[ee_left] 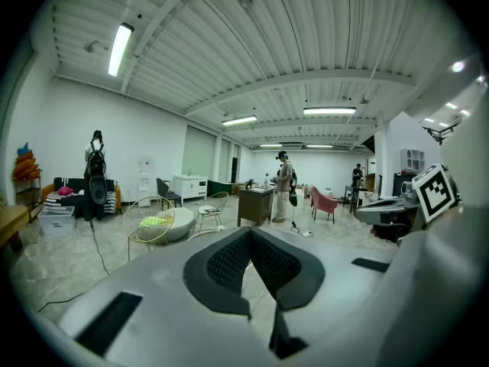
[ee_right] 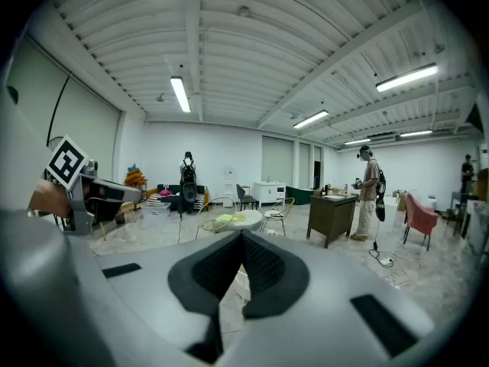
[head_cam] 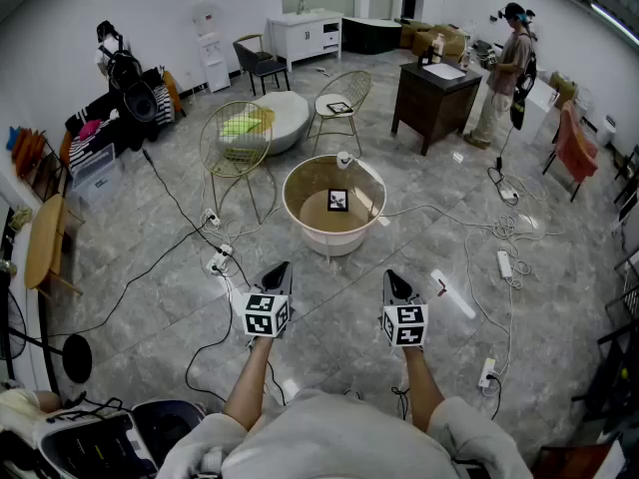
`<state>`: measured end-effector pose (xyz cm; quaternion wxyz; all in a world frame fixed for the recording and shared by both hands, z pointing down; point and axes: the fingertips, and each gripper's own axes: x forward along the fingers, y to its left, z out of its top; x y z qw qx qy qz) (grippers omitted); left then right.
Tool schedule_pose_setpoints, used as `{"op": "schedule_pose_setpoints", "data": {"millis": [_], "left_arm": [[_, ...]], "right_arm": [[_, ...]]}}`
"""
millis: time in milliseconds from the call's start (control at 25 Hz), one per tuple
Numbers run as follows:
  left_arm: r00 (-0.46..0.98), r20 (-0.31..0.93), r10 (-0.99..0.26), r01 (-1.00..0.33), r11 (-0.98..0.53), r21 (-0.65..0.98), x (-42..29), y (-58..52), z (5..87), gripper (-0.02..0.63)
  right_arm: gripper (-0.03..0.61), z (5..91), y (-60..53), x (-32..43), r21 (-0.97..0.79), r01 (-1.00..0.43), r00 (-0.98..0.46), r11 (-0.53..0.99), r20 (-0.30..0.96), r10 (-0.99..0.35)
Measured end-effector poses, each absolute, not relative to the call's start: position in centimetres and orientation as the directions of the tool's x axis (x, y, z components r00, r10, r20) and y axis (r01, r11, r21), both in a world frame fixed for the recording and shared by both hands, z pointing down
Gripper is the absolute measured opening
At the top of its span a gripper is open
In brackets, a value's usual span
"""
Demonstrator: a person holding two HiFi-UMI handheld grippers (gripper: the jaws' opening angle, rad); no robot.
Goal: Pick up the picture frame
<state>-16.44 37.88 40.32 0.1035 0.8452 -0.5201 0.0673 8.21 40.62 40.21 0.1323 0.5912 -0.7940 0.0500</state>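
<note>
At bottom centre of head view, bare forearms (head_cam: pixel 250 382) stretched fwd, one gripper each. Left gripper (head_cam: pixel 279 267) at lower centre-left, jaws pressed together at tips, nothing between them. Right gripper (head_cam: pixel 393 275) at lower centre-right, jaws likewise together and empty. Both held over grey tile floor (head_cam: pixel 329 332), side by side but apart. Picture frame (head_cam: pixel 338 200) in middle of head view, inside round beige tub table (head_cam: pixel 300 180), well ahead of both grippers, not touched. Wire chair (head_cam: pixel 235 143) up-left of tub.
</note>
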Motion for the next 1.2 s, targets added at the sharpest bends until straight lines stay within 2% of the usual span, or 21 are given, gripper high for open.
{"op": "schedule_pose_setpoints", "data": {"millis": [760, 800, 920, 1200], "left_arm": [[0.47, 0.221, -0.855, -0.883, -0.455, 0.114, -15.0, 40.1, 40.9, 0.025], [0.474, 0.223, -0.852, -0.88, -0.459, 0.119, -14.8, 40.2, 41.0, 0.043], [0.482, 0.229, -0.846, -0.876, -0.464, 0.132, -14.4, 40.5, 41.8, 0.131], [0.484, 0.22, -0.847, -0.875, -0.465, 0.132, -13.6, 40.3, 41.5, 0.144]], "right_arm": [[0.003, 40.2, 42.0, 7.9, 0.037, -0.941, -0.317, 0.336, 0.251, -0.915], [0.014, 40.3, 42.1, 7.9, 0.034, -0.938, -0.325, 0.344, 0.248, -0.912], [0.147, 40.6, 42.2, 7.6, 0.019, -0.928, -0.357, 0.372, 0.239, -0.903], [0.16, 40.2, 41.7, 7.7, 0.028, -0.922, -0.369, 0.385, 0.232, -0.9]]}}
